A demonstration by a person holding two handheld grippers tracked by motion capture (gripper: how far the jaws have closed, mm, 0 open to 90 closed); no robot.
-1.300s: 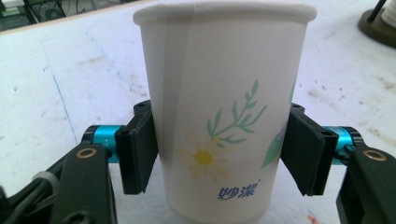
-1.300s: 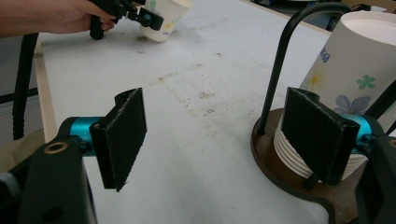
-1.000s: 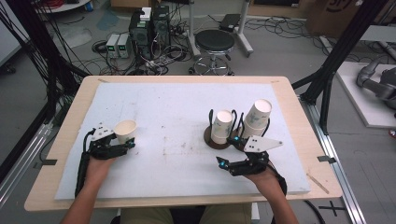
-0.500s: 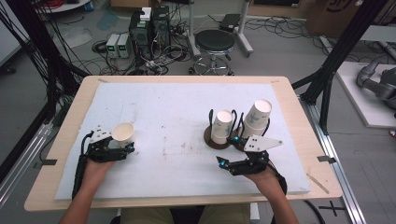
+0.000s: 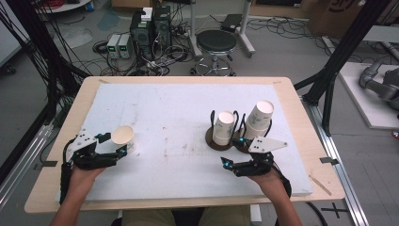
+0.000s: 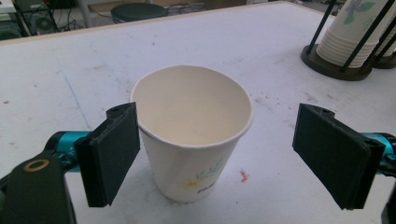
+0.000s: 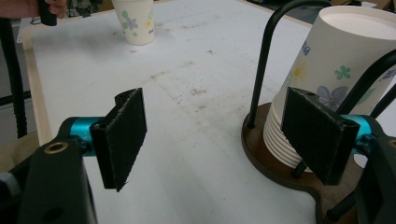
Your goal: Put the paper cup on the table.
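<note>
**White paper cup released between parted pads**

White and printed with small flowers, a single paper cup (image 6: 194, 135) was seen standing upright on the white table cover (image 5: 179, 117), between the two black pads of the left gripper (image 6: 229, 154). Its jaws had just been opening: the pad (image 6: 114, 149) on one side was seen just beside the cup wall, the other well clear of it, so the cup was not clamped. The right gripper (image 7: 224, 140) was held with its fingers wide apart and nothing between them. Just beyond one of its pads (image 7: 317, 135), a stack of paper cups (image 7: 327, 70) was seated upside down in a dark wooden holder (image 7: 261, 149) with black wire hoops. A second stack (image 5: 224, 127) was seen beside it.
</note>
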